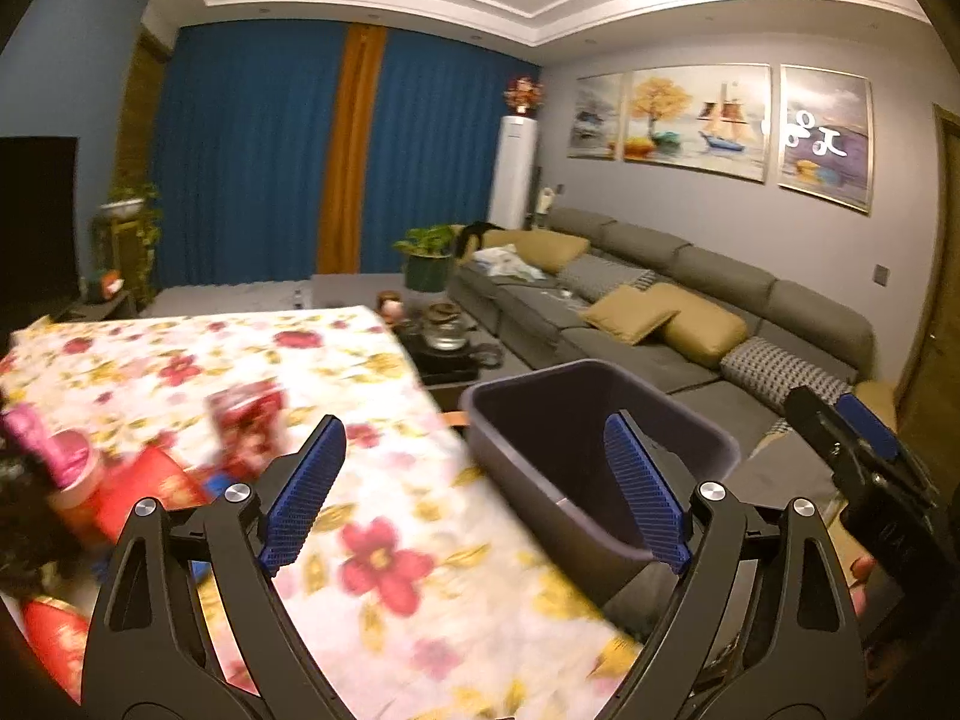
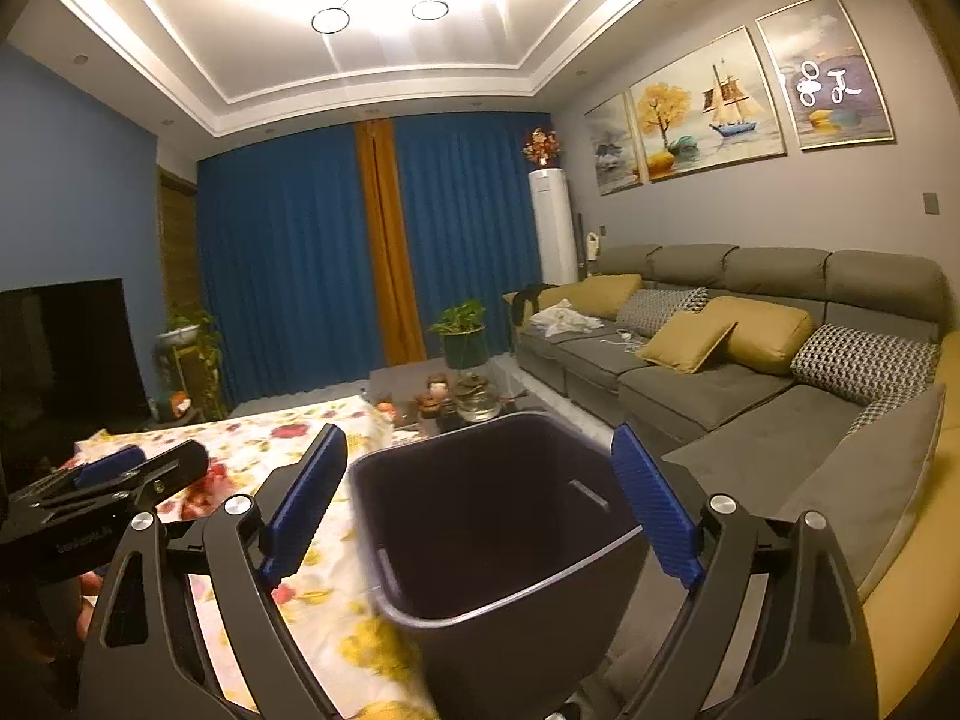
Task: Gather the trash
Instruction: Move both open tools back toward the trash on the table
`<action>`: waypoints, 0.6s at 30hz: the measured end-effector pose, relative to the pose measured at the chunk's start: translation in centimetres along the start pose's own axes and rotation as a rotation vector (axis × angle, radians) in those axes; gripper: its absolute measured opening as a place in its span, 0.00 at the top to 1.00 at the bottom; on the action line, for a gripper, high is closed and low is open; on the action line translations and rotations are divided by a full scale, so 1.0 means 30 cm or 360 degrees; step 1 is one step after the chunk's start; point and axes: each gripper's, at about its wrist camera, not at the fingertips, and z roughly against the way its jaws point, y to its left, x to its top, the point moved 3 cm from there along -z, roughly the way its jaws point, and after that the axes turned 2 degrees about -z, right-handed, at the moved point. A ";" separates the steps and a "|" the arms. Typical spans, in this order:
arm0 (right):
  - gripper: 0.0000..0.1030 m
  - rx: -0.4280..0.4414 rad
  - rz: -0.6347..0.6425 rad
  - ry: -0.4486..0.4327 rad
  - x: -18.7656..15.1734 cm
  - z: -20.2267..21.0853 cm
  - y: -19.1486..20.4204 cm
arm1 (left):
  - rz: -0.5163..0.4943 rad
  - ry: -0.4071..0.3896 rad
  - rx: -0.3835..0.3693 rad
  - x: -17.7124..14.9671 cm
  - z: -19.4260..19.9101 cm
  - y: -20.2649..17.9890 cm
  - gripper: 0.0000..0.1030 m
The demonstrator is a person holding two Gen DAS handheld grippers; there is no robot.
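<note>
Two claws, left claw (image 1: 474, 495) and right claw (image 2: 480, 504), are gaping wide, gripping nothing. Red wrappers (image 1: 144, 492) are lying near the counter's (image 1: 384, 480) left edge; dark trash bin (image 2: 492, 540) is standing beside its right edge. Risk: a blurry, rushed reach is liable to knock wrappers off.

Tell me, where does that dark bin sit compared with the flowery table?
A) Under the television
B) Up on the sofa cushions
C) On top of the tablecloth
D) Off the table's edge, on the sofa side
D: the dark bin stands past the edge of the flowery tablecloth, between the table and the grey sofa.
</note>
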 end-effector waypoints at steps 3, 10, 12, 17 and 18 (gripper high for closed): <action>0.15 0.0049 0.0006 0.0015 -0.015 0.021 0.051 | 0.0036 -0.0020 0.0082 -0.025 0.076 0.077 0.16; 0.15 0.0194 0.0047 0.0058 -0.062 0.063 0.216 | 0.0116 -0.0046 0.0325 -0.094 0.239 0.277 0.16; 0.15 0.0236 0.0060 0.0073 -0.074 0.070 0.268 | 0.0132 -0.0054 0.0418 -0.117 0.287 0.351 0.16; 0.15 0.0335 0.0084 0.0112 -0.114 0.074 0.399 | 0.0178 -0.0053 0.0566 -0.171 0.376 0.483 0.16; 0.15 0.0356 0.0085 0.0121 -0.128 0.075 0.426 | 0.0188 -0.0046 0.0589 -0.182 0.391 0.513 0.16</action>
